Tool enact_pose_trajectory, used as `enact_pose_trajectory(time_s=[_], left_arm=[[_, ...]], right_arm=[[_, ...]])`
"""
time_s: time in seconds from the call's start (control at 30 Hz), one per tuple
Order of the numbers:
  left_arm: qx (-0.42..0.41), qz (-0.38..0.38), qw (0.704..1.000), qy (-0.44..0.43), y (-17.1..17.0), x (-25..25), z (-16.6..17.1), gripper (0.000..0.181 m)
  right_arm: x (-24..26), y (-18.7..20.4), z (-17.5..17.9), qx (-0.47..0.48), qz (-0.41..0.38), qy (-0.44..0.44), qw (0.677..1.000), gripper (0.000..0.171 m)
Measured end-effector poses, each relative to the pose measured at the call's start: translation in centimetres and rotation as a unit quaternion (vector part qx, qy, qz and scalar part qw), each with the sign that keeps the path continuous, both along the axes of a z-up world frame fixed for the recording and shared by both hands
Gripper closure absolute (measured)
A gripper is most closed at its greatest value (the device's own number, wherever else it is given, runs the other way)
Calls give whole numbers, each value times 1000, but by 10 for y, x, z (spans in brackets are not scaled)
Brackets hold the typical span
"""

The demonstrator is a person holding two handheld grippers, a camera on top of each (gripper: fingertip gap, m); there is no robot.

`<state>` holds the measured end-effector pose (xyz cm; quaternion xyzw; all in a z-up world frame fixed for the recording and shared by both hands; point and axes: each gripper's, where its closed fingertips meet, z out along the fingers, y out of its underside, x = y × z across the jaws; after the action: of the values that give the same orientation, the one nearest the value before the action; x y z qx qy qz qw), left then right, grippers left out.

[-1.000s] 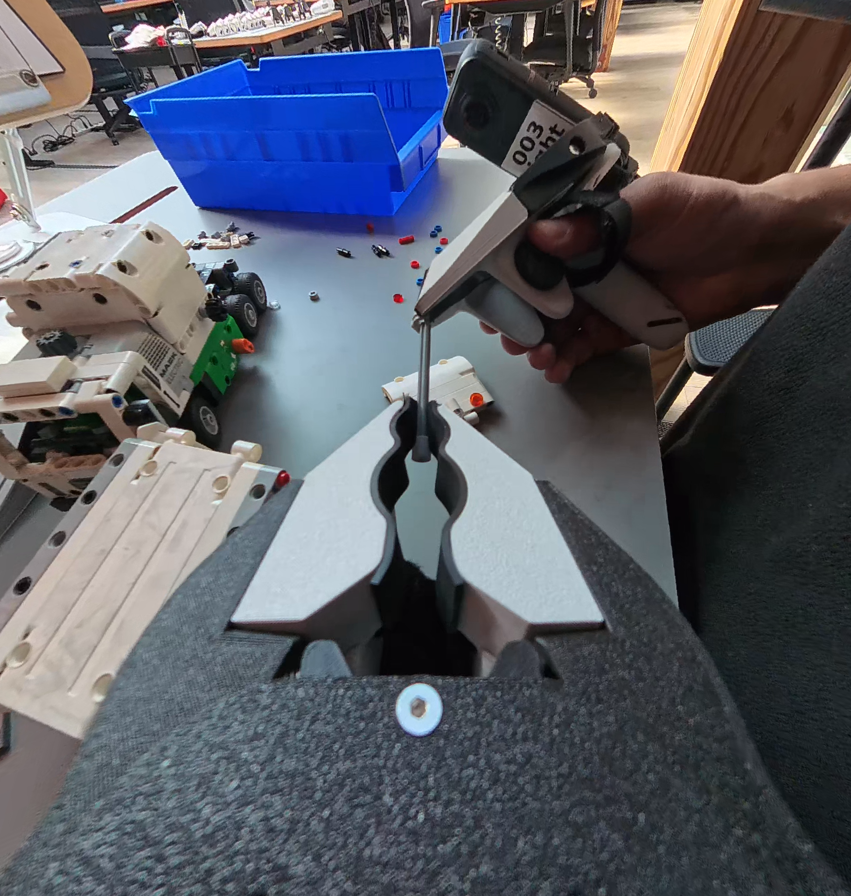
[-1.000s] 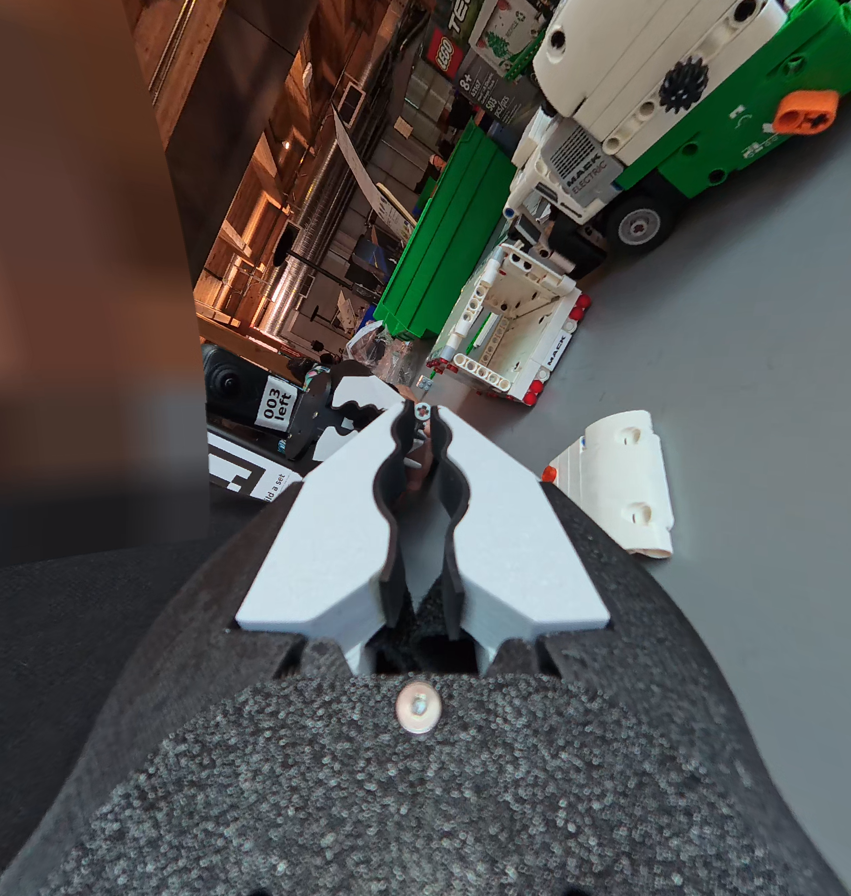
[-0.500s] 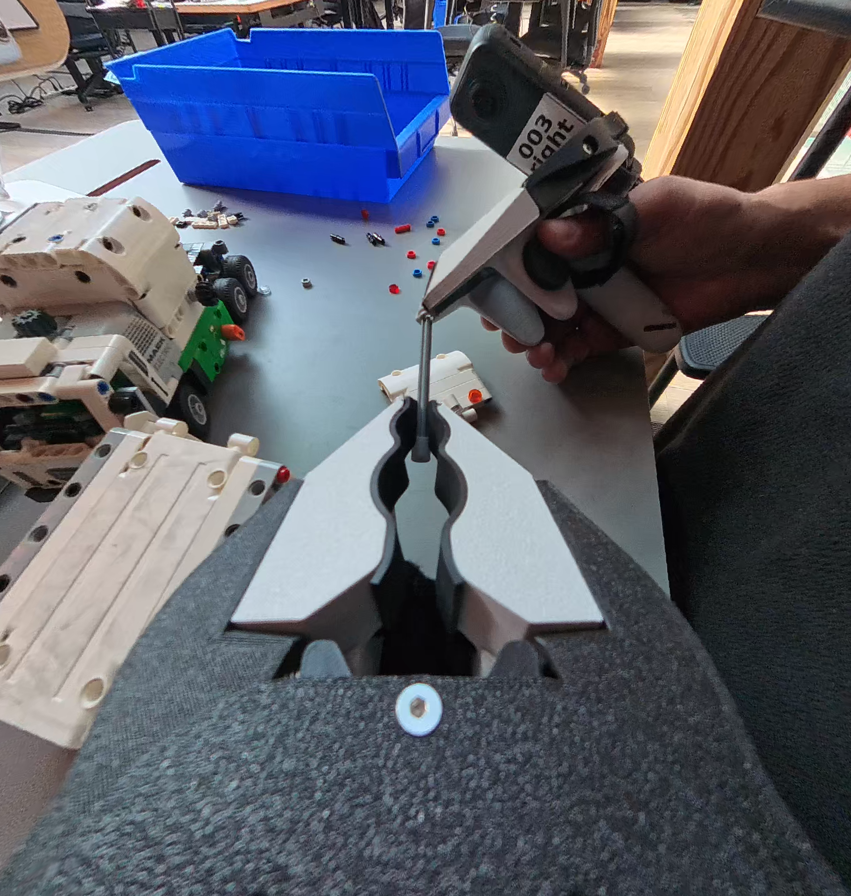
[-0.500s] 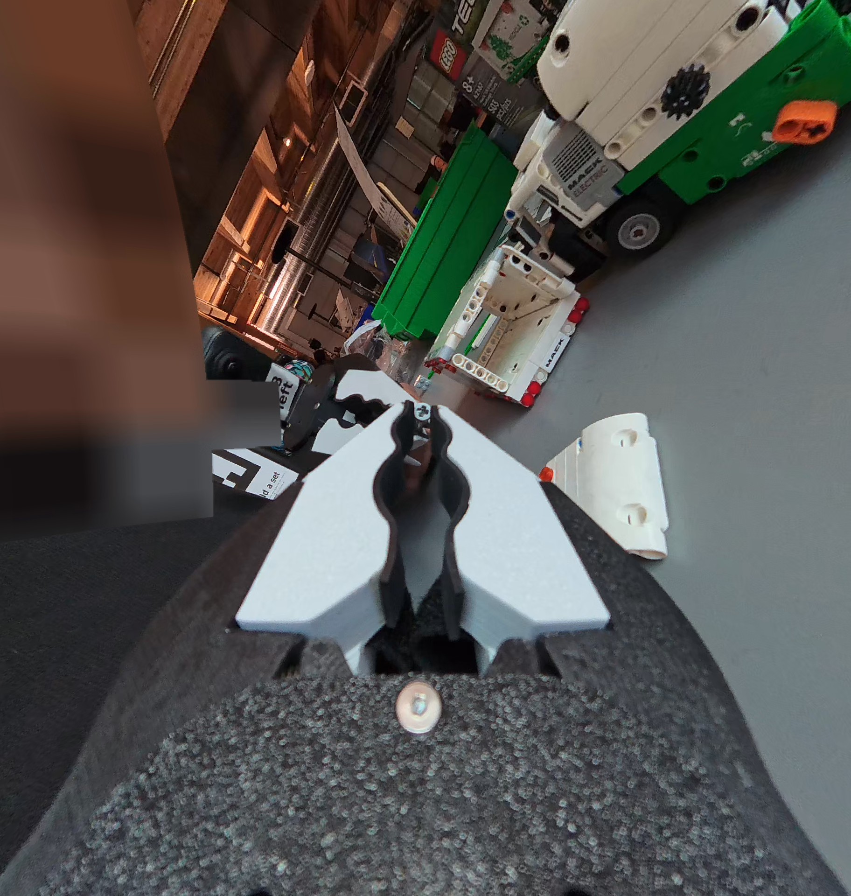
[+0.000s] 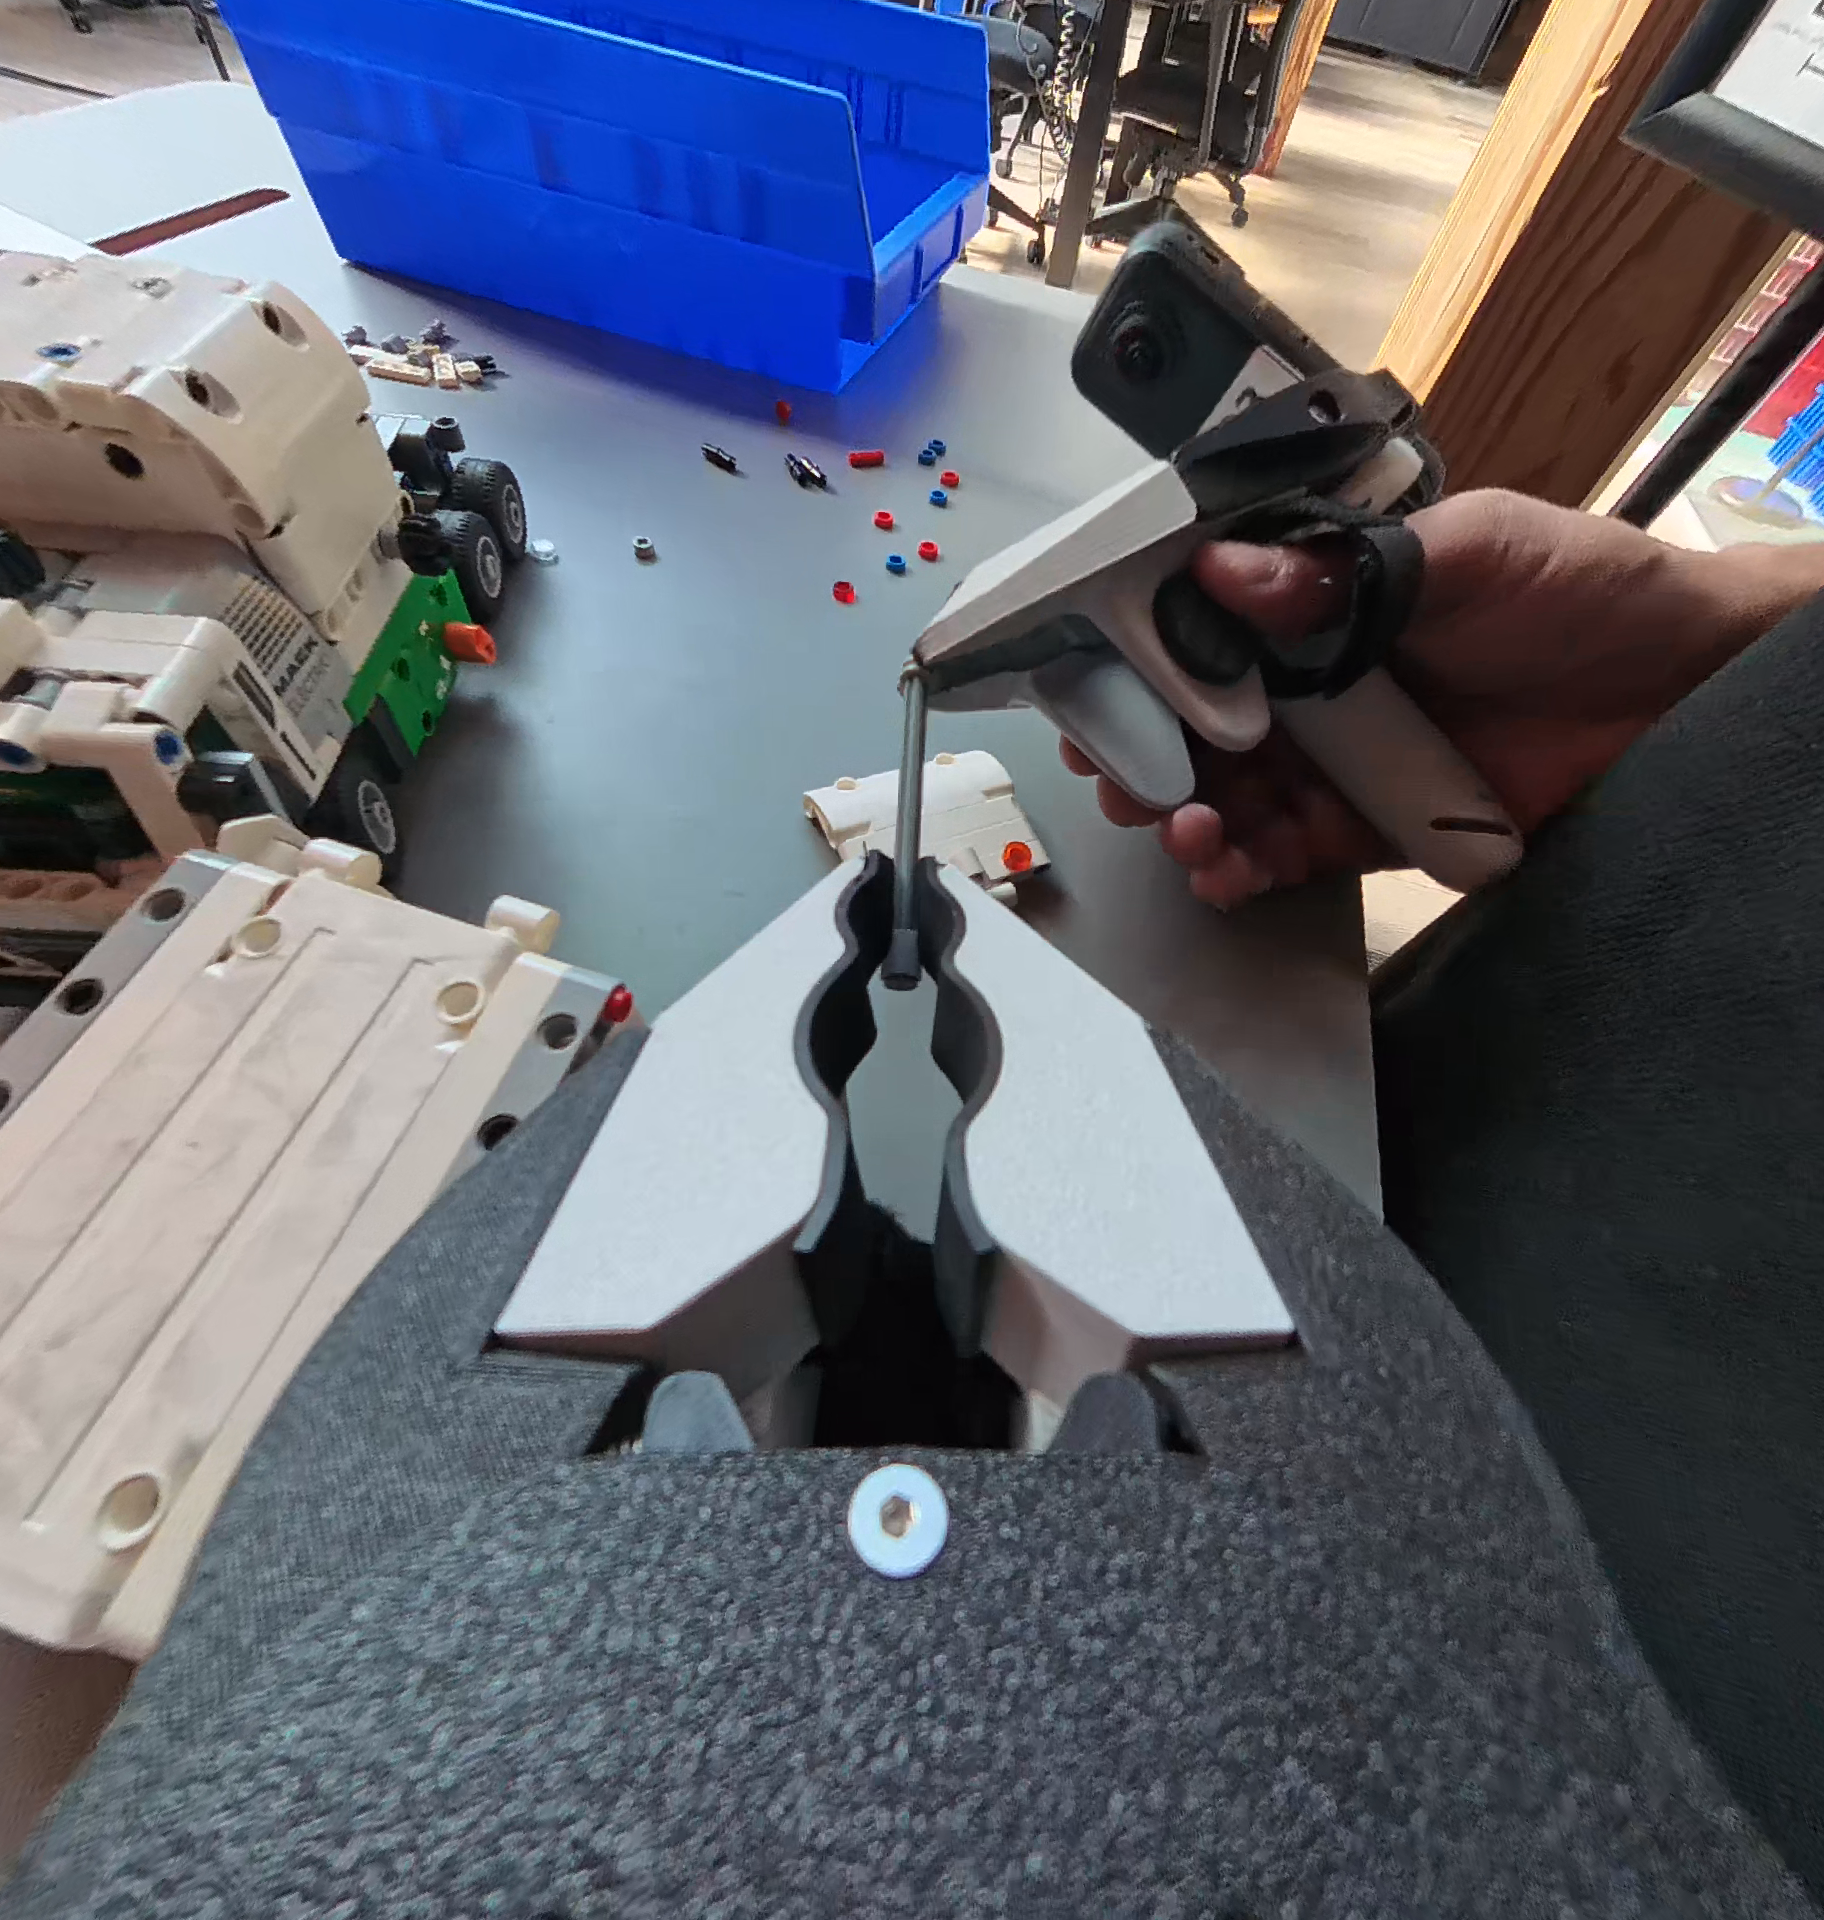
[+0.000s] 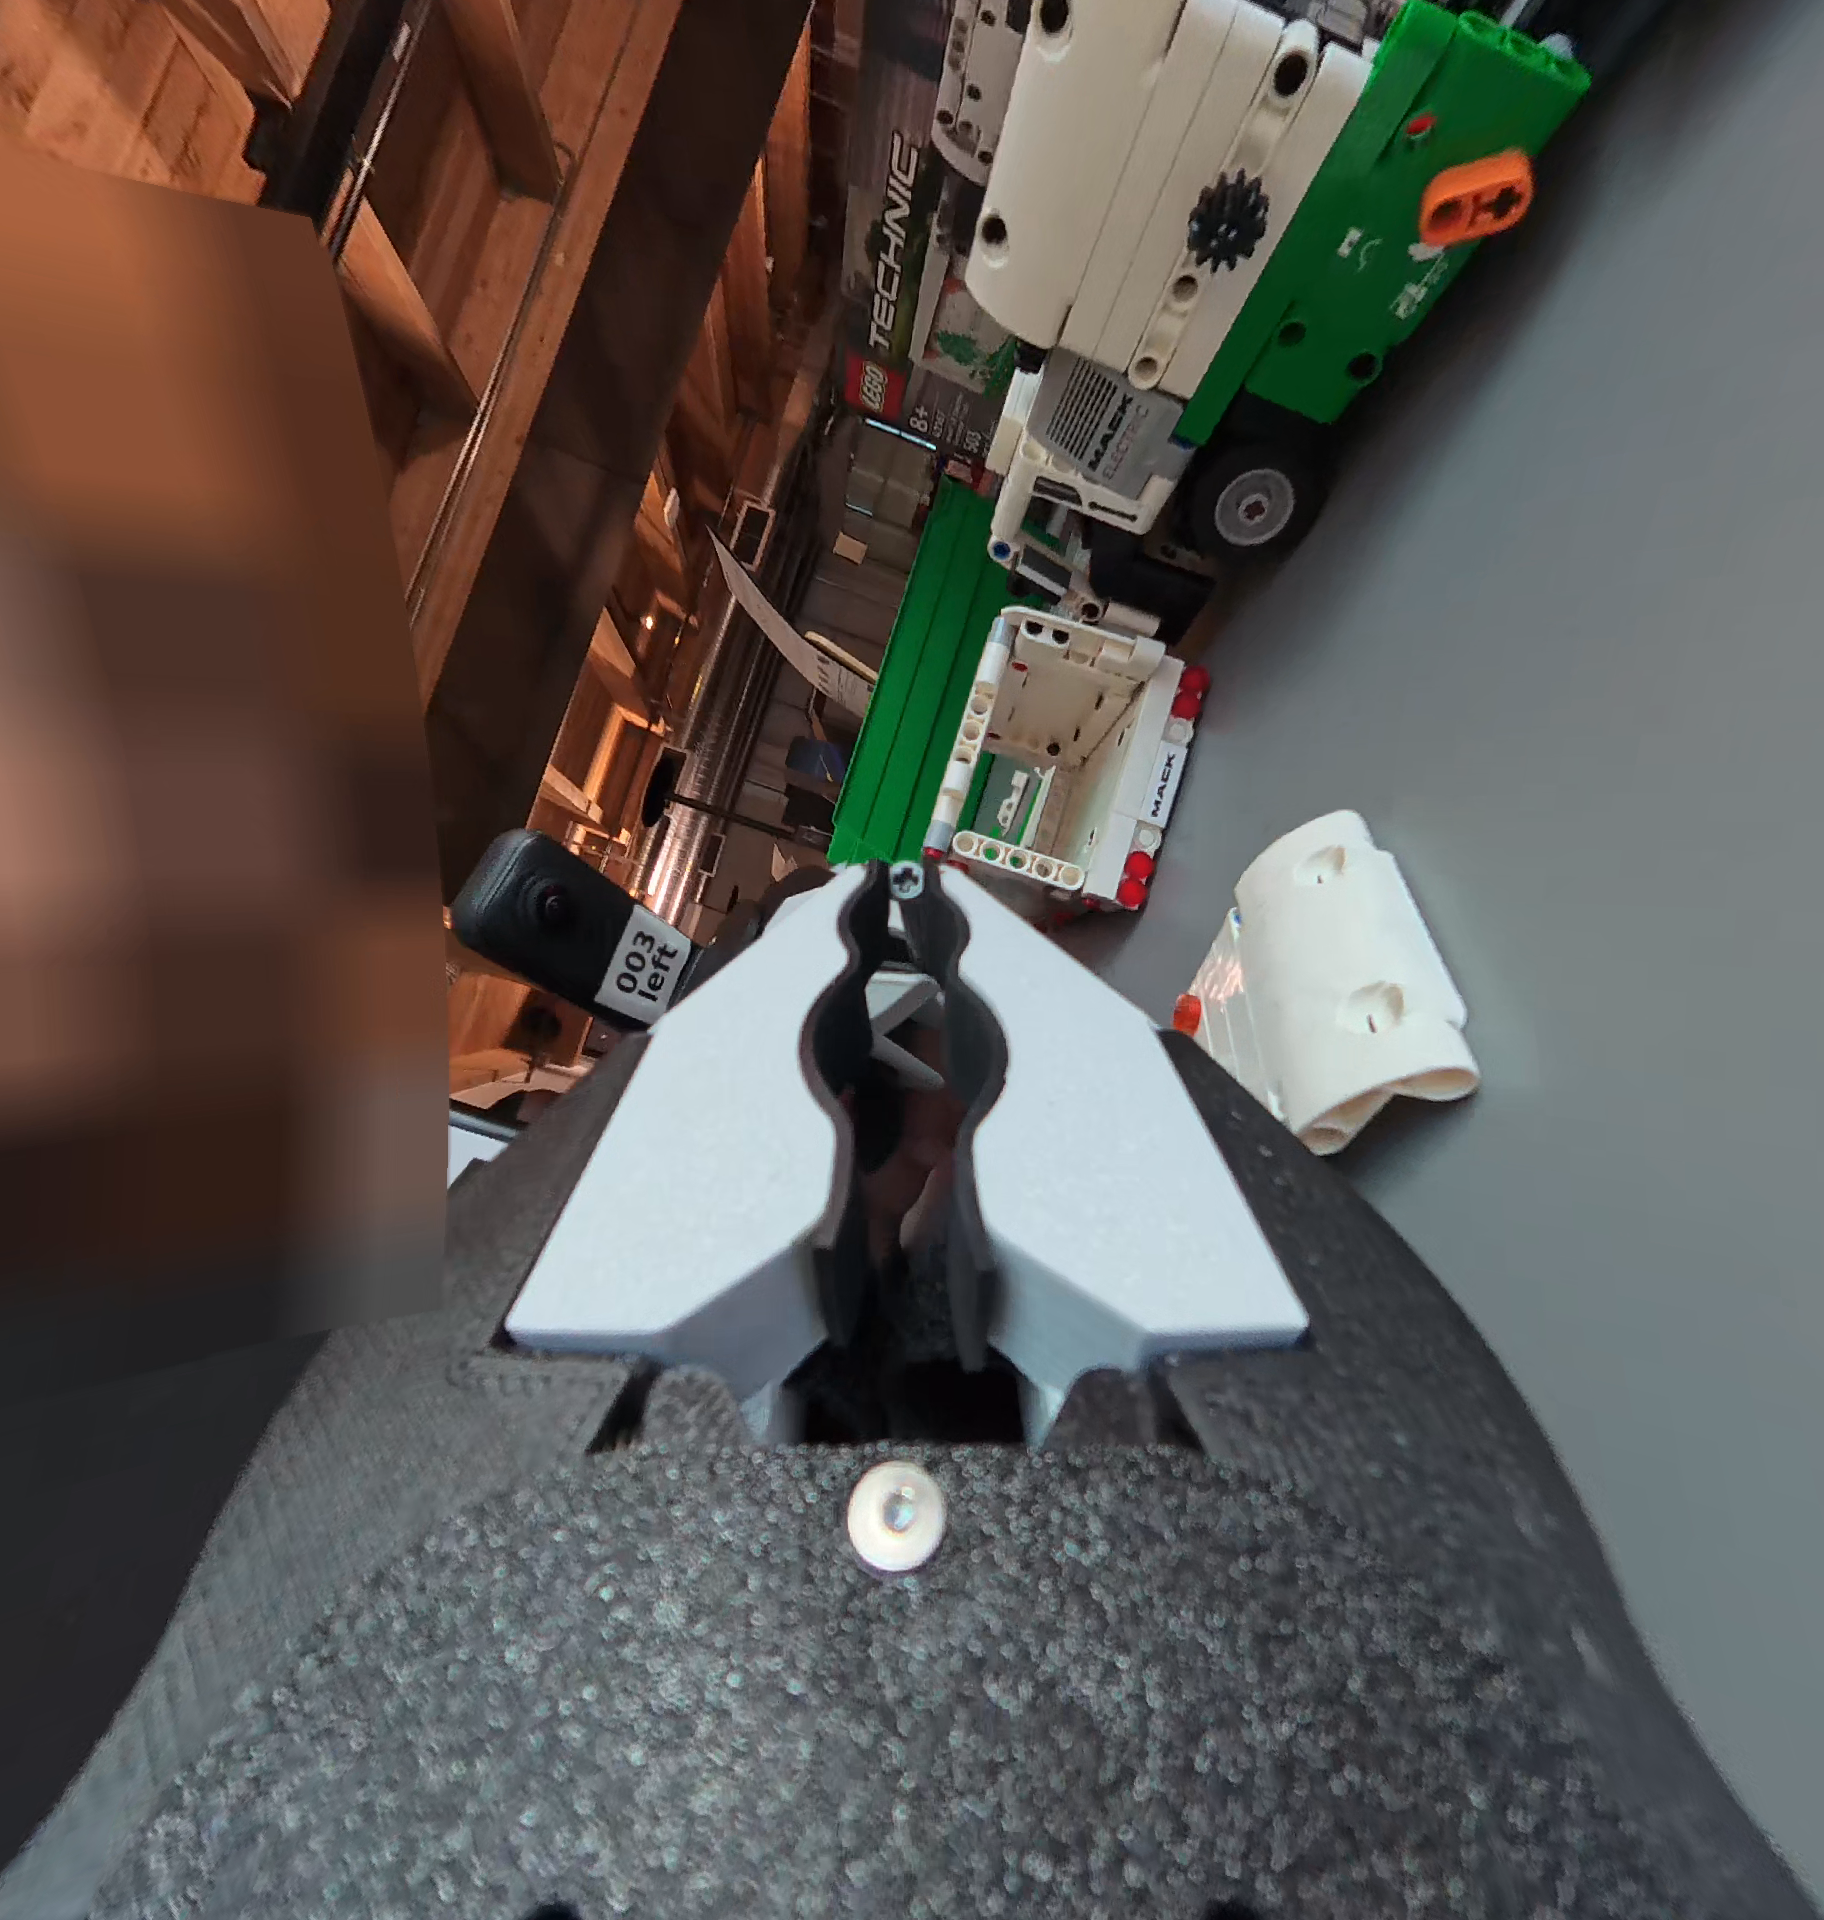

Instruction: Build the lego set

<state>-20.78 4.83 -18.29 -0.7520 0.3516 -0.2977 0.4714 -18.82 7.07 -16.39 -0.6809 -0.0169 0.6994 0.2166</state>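
The grey axle [image 5: 908, 831] spans both tongs: the left tongs [image 5: 900, 914] clench its lower end, the right tongs [image 5: 923, 670] its upper end. It hangs above the white panel piece [image 5: 949, 805] on the worktop [image 5: 679, 727], right of the truck [image 5: 212, 582].

Blue bin [image 5: 617, 156]; white-and-green truck [image 5: 212, 582]; grey table [image 5: 659, 727]; perhaps red, blue pins [image 5: 892, 561].

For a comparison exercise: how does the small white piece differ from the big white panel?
The piece is small and curved, with an orange stud; the panel is large, flat and ribbed. The piece lies alone; the panel lies beside the truck. Both are white and rest on the table.
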Motion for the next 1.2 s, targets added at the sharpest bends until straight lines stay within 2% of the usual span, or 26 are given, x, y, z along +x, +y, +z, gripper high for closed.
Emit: enact_pose_trajectory(time_s=[0.03, 0.2, 0.37, 0.53, 0.73, 1.0, 1.2], left_arm=[[0, 0, 1000, 4, 0, 1, -1, 179], [2, -14, 1000, 2, -4, 2, 0, 179], [5, -25, 1000, 7, -7, 5, -1, 179], [9, -40, 999, 15, -11, 4, -2, 179], [24, -86, 995, 37, -22, 5, -6, 179], [27, -94, 994, 50, -24, 5, -9, 179], [46, -135, 985, 93, -32, 4, -19, 179]], right_arm=[[-1, 0, 1, 2, -2, 4, 1000, 166], [0, -2, 1, 18, 22, -10, 1000, 167], [4, -6, -6, 73, 48, -76, 993, 167], [5, -12, -6, 76, 76, -76, 991, 168], [9, -27, -11, 78, 167, -86, 979, 167], [9, -30, -13, 66, 180, -84, 978, 167], [9, -41, -20, 71, 230, -105, 965, 167]])
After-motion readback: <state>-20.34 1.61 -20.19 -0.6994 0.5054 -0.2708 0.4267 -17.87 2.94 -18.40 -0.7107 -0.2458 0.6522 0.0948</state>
